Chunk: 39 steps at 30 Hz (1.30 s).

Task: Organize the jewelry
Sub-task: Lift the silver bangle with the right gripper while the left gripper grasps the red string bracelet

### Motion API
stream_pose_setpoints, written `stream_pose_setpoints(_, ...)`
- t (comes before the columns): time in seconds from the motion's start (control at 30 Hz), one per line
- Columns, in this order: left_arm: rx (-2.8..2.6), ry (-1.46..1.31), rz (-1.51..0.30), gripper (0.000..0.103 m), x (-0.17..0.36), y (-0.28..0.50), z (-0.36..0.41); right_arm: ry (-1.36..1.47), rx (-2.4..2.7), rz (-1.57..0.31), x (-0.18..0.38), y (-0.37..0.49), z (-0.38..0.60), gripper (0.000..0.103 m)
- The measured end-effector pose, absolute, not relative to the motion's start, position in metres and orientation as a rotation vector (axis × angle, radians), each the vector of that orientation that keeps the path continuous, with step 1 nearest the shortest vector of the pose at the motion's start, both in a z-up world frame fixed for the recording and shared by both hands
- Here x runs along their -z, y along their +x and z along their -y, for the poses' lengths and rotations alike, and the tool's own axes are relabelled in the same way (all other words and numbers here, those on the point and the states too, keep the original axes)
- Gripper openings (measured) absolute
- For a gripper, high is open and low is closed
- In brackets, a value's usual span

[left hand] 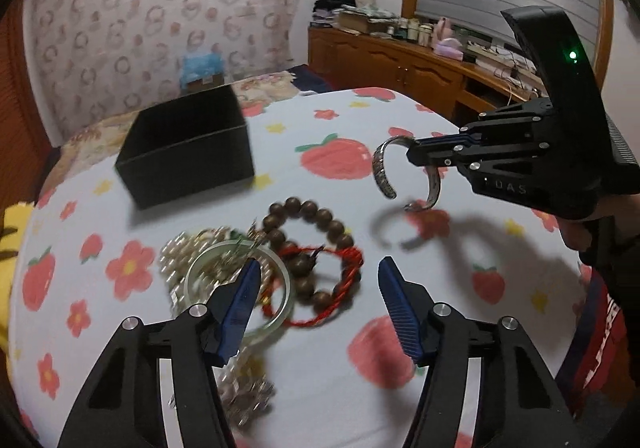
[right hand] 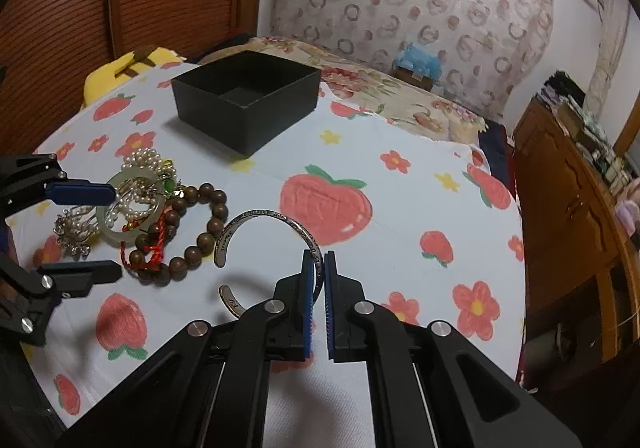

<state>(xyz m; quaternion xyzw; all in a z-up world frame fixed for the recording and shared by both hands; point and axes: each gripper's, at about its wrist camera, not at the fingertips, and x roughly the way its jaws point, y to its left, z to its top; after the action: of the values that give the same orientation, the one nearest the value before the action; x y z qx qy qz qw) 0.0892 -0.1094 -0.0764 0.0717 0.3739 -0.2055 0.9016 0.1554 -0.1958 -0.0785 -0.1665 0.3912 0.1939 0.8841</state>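
Observation:
My right gripper (right hand: pixel 318 260) is shut on a silver open cuff bracelet (right hand: pixel 264 218) and holds it just above the cloth; both also show in the left wrist view, the right gripper (left hand: pixel 416 154) and the cuff (left hand: pixel 382 172). My left gripper (left hand: pixel 316 268) is open and empty, over a pile of jewelry: a pale jade bangle (left hand: pixel 200 268), a brown wooden bead bracelet (left hand: pixel 316 214), a red cord bracelet (left hand: pixel 352 272) and pearl strands (left hand: pixel 176 252). The open black box (left hand: pixel 184 144) stands behind the pile; in the right wrist view the box (right hand: pixel 248 104) looks empty.
The table carries a white cloth (left hand: pixel 332 120) printed with strawberries and flowers. A bed with a floral cover (right hand: pixel 400 88) lies behind it. A wooden dresser (left hand: pixel 400 60) with clutter stands at the right. A person's arm (left hand: pixel 604 288) is at the right edge.

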Motion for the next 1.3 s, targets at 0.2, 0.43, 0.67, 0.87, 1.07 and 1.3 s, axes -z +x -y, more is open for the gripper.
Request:
stream_pose_setpoints(0.2,0.389,0.213,-0.8,0.054,0.088,0.104,0.129,-0.306,-0.415,-0.808,0.081,0.155,0.199,0.006)
stream_pose_setpoints(0.43,0.364,0.266,-0.797,0.022,0.093,0.107,0.132,-0.301,-0.428,-0.81,0.086,0.153,0.197,0.006)
stream_pose_setpoints(0.67,0.403,0.175,-0.765,0.005,0.067,0.101,0.106,-0.301,-0.439,-0.808,0.087,0.152,0.191,0.006)
stream_pose_setpoints(0.87,0.428,0.084,-0.725,0.005,0.032,0.101,0.08,-0.302,-0.457,-0.793,0.083,0.152,0.178,0.006)
stream_pose_setpoints(1.07,0.425,0.058,-0.684,0.005,0.004,0.103,0.063,-0.289,-0.472,-0.77,0.075,0.155,0.169,0.006)
stream_pose_setpoints(1.3,0.376,0.052,-0.669,0.005,-0.005,0.117,0.043,-0.28,-0.482,-0.755,0.067,0.17,0.154,0.006)
